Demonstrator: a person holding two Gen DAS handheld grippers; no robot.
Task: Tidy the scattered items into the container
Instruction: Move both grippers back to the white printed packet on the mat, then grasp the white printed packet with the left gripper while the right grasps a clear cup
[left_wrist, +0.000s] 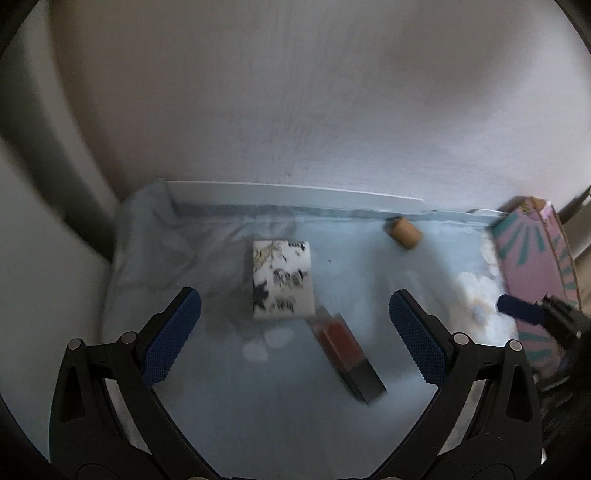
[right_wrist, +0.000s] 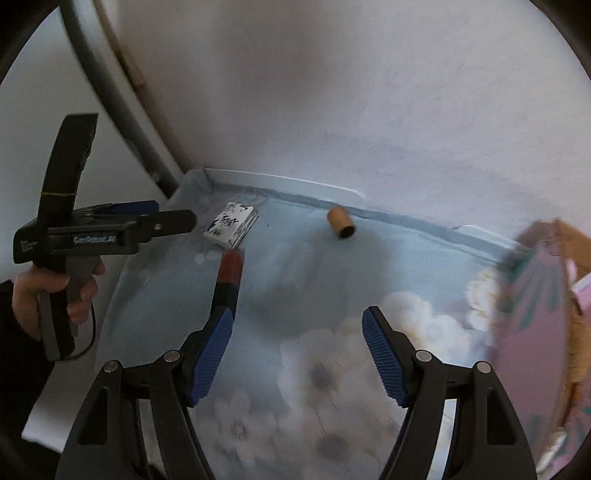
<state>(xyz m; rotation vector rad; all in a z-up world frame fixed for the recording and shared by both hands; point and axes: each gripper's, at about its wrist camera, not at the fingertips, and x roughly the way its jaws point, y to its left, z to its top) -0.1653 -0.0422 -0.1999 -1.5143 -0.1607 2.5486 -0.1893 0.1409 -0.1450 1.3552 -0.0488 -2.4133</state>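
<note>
A white box with black ink print (left_wrist: 282, 278) lies on the light blue cloth, ahead between my left fingers; it also shows in the right wrist view (right_wrist: 232, 229). A red and black rectangular tube (left_wrist: 347, 356) lies just right of it, and shows in the right wrist view (right_wrist: 229, 280) too. A small cardboard roll (left_wrist: 403, 232) (right_wrist: 341, 223) lies near the wall. A pink box with teal rays (left_wrist: 535, 273) (right_wrist: 532, 325) stands at the right. My left gripper (left_wrist: 295, 325) is open and empty. My right gripper (right_wrist: 297, 332) is open and empty.
The cloth (right_wrist: 332, 362) has a white flower print toward the front right. A white wall (left_wrist: 295, 110) rises right behind the table's back edge. A dark curved pipe (right_wrist: 122, 103) runs at the left. The left gripper body and hand (right_wrist: 74, 236) show at the left.
</note>
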